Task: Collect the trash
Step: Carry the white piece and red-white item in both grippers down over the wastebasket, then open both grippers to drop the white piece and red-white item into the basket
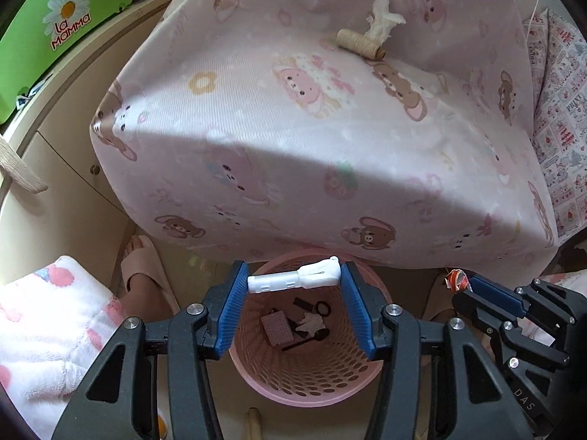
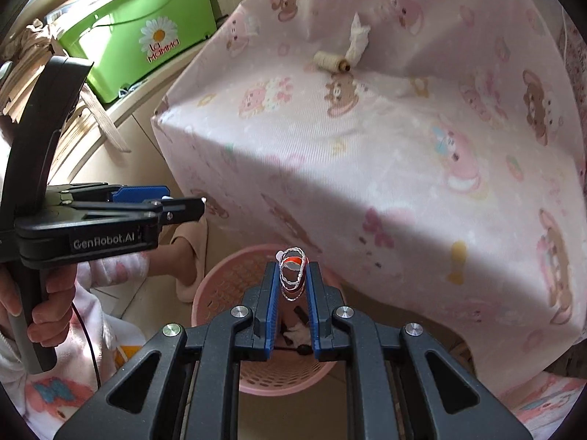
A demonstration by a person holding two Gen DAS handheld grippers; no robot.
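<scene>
1. I'm reading "La Mamma" on the green bin, "GenRobot.AI" on the left gripper.
2. I'm seeing the left gripper half-open, clamping a white plastic tube over the pink basket.
3. The right gripper is nearly closed, pinching a red-white wrapper over the basket.
4. Only the left view is showing the basket's trash clearly; tissue and twine spool are lying far on the cloth.

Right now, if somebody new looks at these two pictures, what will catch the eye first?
First comes the pink basket on the floor, with both grippers above it: the left gripper holds a white plastic tube over its mouth, and the right gripper pinches a red and white wrapper. Behind, on the pink bear-print cloth, lie a twine spool and a crumpled tissue.
</scene>
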